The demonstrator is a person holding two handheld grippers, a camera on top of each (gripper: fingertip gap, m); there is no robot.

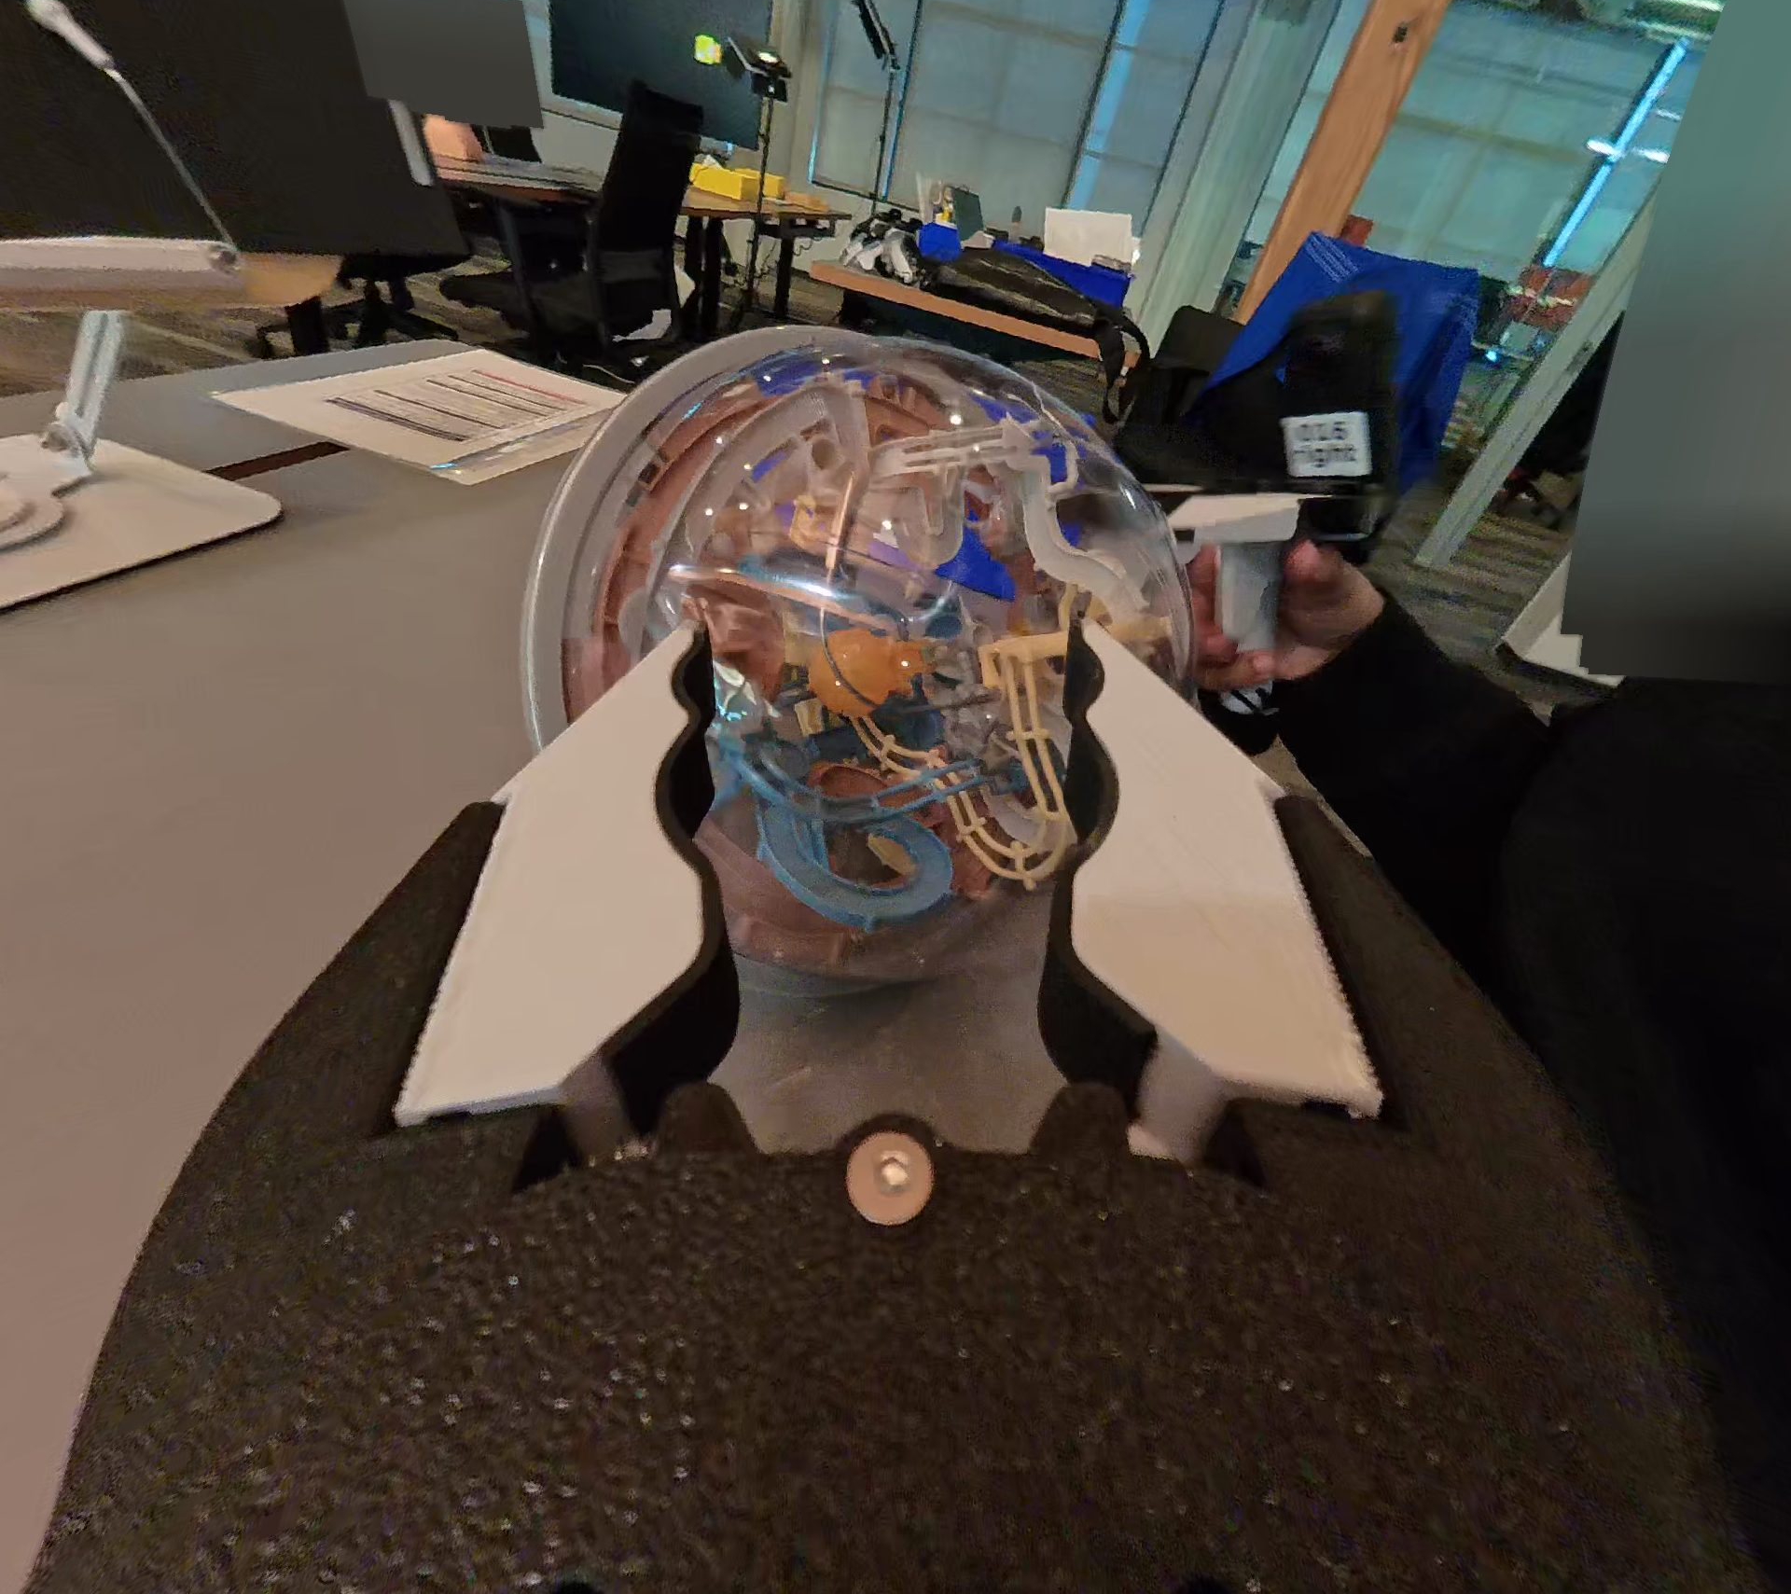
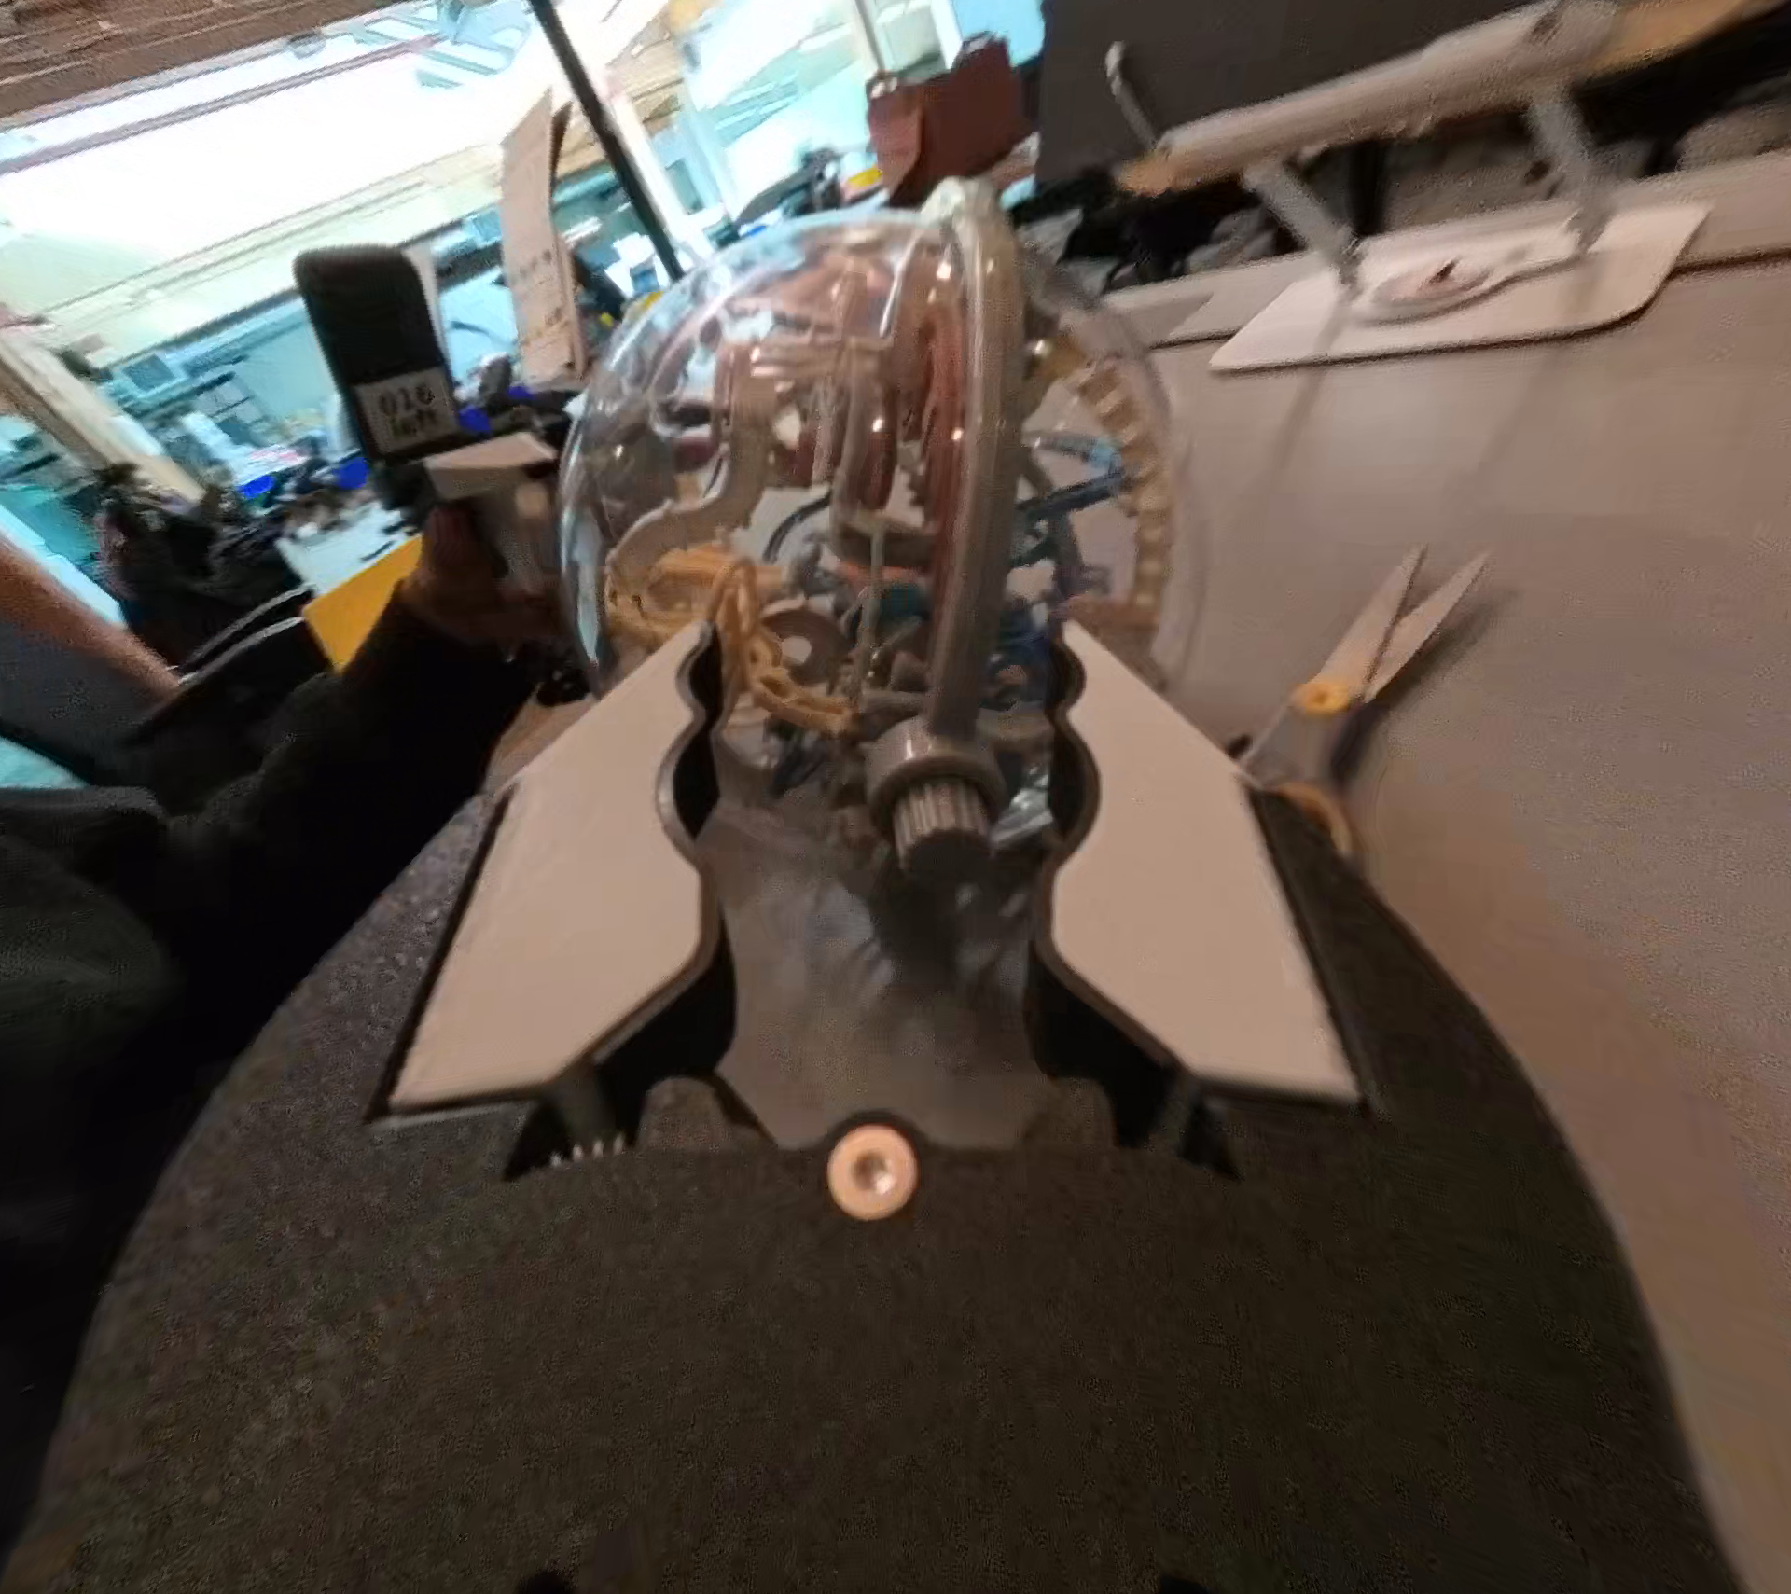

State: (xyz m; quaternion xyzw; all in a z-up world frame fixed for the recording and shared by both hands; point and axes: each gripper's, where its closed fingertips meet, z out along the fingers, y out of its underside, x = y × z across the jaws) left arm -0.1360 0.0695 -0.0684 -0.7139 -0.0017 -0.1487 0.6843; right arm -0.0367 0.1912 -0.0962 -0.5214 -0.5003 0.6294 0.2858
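Note:
A clear plastic maze ball (image 1: 853,501) with coloured tracks inside and a grey ring around it sits between my two grippers, over the grey table (image 1: 242,772). My left gripper (image 1: 884,646) is open, its white fingertips against the near side of the ball. My right gripper (image 2: 887,641) is open too, its tips against the ball (image 2: 824,433) by a grey toothed knob (image 2: 945,801). Each gripper faces the other across the ball: the right one's black body (image 1: 1337,433) and the left one's (image 2: 388,385), each held by a hand. I cannot tell whether the ball rests on the table.
A white monitor stand base (image 1: 116,501) and a printed sheet (image 1: 436,404) lie at the table's far left. Scissors (image 2: 1396,637) lie on the table right of the ball. The stand also shows in the right wrist view (image 2: 1454,288). Desks and chairs stand behind.

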